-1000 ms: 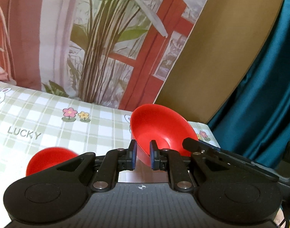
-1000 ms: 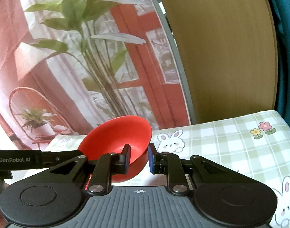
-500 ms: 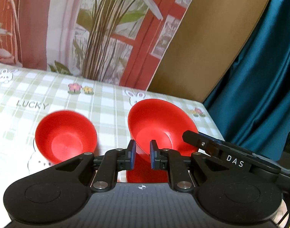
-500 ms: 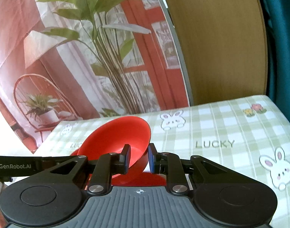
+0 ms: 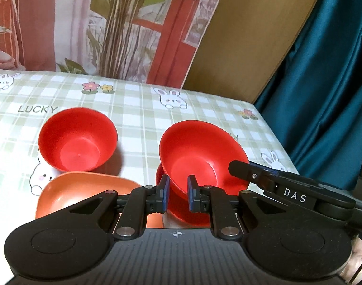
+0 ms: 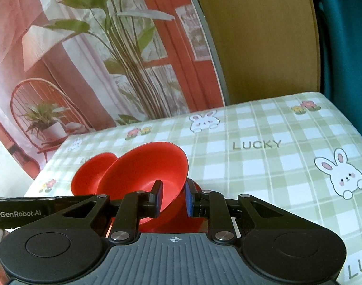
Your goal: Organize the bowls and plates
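Observation:
Both grippers grip one red bowl (image 5: 200, 152) by its rim and hold it tilted, low over another red piece (image 5: 160, 178) on the checked tablecloth. My left gripper (image 5: 177, 196) is shut on its near rim. My right gripper (image 6: 172, 198) is shut on the same bowl (image 6: 143, 171) from the other side; its finger (image 5: 252, 173) shows in the left wrist view. A second red bowl (image 5: 77, 139) stands upright on the cloth to the left, also in the right wrist view (image 6: 90, 173). An orange plate (image 5: 81, 192) lies in front of it.
The table (image 6: 264, 166) has a green checked cloth with rabbits and "LUCKY" print. A printed backdrop (image 5: 109, 23) and a brown board (image 5: 247, 35) stand behind it. A teal curtain (image 5: 328, 71) hangs past the right edge.
Both grippers have tipped down and lowered the held bowl toward the table. The second bowl and the orange plate have come into view.

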Demonstrator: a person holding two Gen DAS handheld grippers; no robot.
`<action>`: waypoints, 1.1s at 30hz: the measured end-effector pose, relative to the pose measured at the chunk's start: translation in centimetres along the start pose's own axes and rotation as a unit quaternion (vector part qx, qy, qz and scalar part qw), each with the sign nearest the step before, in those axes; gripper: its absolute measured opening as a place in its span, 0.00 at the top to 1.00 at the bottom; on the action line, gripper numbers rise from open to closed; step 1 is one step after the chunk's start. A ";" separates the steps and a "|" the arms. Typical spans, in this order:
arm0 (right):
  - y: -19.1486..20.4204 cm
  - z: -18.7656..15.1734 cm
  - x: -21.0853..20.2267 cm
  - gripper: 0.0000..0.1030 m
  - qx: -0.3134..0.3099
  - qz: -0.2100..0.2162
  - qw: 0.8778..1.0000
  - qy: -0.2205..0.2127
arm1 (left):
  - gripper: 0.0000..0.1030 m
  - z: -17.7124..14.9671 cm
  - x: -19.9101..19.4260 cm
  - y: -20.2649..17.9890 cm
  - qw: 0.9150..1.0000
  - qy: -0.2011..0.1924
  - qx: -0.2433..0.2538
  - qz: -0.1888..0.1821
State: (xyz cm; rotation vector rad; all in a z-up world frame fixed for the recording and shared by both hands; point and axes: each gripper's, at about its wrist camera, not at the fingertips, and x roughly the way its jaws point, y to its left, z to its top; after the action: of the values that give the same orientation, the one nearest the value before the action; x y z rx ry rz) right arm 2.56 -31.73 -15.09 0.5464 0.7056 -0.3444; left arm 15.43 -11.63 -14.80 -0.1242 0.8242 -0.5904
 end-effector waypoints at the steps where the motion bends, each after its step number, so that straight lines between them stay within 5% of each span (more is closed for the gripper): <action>1: -0.1 -0.1 0.1 0.81 0.000 -0.002 1.000 0.003 | 0.84 -0.1 0.2 0.0 1.000 0.004 0.001 0.001; 22: -0.2 -1.2 1.3 0.77 -0.011 -0.023 0.999 0.030 | 0.83 -1.2 2.0 0.0 0.999 0.045 0.011 0.008; 28: -0.3 -1.0 1.1 0.74 -0.013 -0.030 0.999 0.025 | 0.67 -1.0 2.0 0.1 0.999 0.042 0.005 0.007; 33: -0.3 -0.5 0.7 0.74 -0.009 -0.033 0.999 0.014 | 0.67 -0.4 1.1 0.9 1.000 0.026 -0.012 0.002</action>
State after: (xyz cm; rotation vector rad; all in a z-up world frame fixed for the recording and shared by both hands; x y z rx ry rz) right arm 2.66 -31.74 -16.01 0.5117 0.7551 -0.3917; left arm 16.17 -11.43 -16.07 -0.1304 0.8816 -0.5821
